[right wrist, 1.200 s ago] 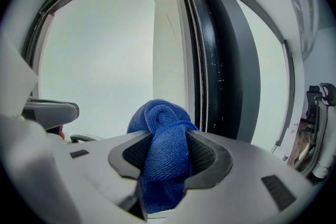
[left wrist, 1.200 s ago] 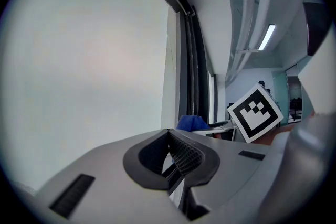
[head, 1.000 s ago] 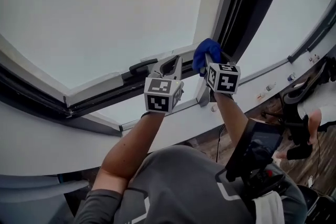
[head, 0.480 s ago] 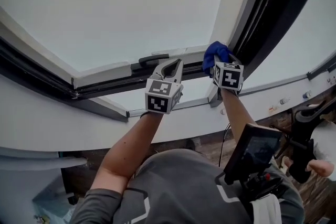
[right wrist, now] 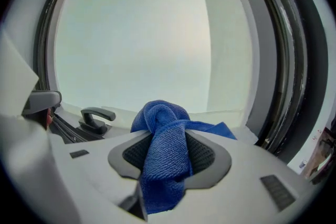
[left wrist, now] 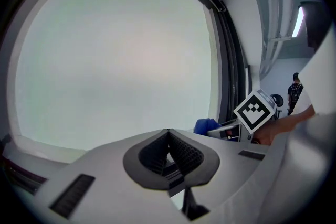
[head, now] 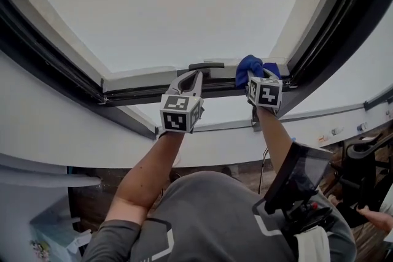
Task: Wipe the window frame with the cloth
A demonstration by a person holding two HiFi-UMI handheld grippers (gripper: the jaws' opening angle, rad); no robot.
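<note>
While the right gripper point(right wrist: 169, 136) pinches the blue cloth point(right wrist: 160, 113) at the lower frame point(head: 141, 78), close to the corner and just right of the handle point(right wrist: 95, 116), the left gripper point(left wrist: 168, 136) hovers beside it, jaws pressed together on nothing. Wiping the bottom rail looks to be the step. Next, I'd say: drag the cloth along it, pressed down, minding that handle.

The cloth point(right wrist: 167, 155) is deep blue, the window frame point(head: 141, 78) white with black edging. The left gripper point(head: 193, 75) and right gripper point(head: 256, 77) are pale grey, their cubes patterned black-and-white.
</note>
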